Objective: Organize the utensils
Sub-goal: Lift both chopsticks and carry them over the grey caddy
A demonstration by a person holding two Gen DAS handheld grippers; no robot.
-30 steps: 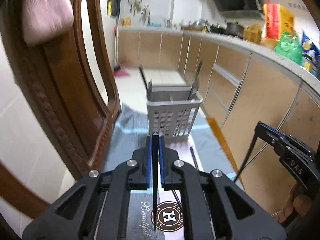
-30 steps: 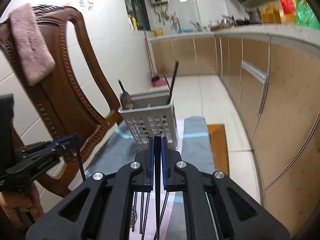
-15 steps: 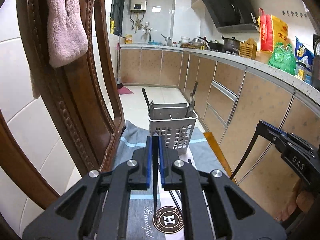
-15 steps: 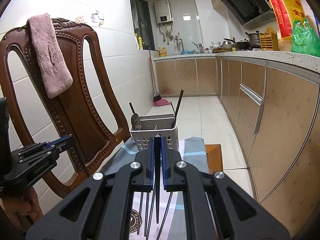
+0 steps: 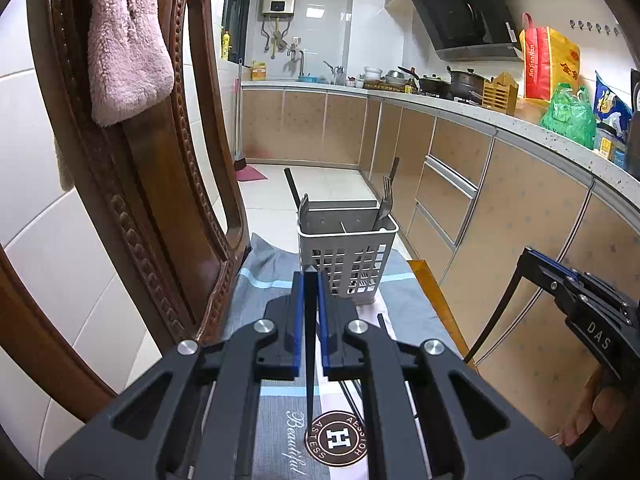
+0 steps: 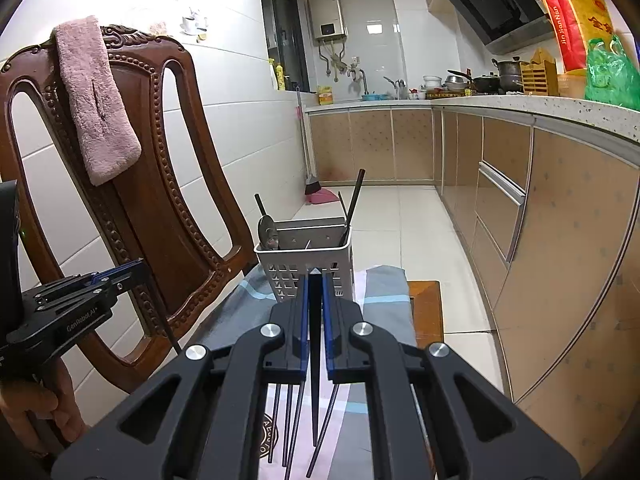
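Both grippers pinch one black chopstick each, jaws pressed onto it. Left gripper (image 5: 309, 280): chopstick (image 5: 310, 340) upright btwn pads, tip hanging below, long axis approx vertical. Right gripper (image 6: 316, 280): same hold on its chopstick (image 6: 315, 360).

Key relation: caddy (image 5: 347, 268) stands straight ahead of both, w/ its open top above the held tips; judged both need lift, then lowering in. Left appears slightly nearer, not certain.

Caddy already holds fork (image 5: 385, 200) and spoon (image 6: 267, 234). Loose chopsticks (image 6: 288, 420) lie on cloth (image 5: 276, 264) below right gripper.

The caddy (image 6: 304, 258) stands on the cloth (image 6: 386, 292), chopsticks (image 6: 294, 424) before it, chair (image 6: 160, 184) left.
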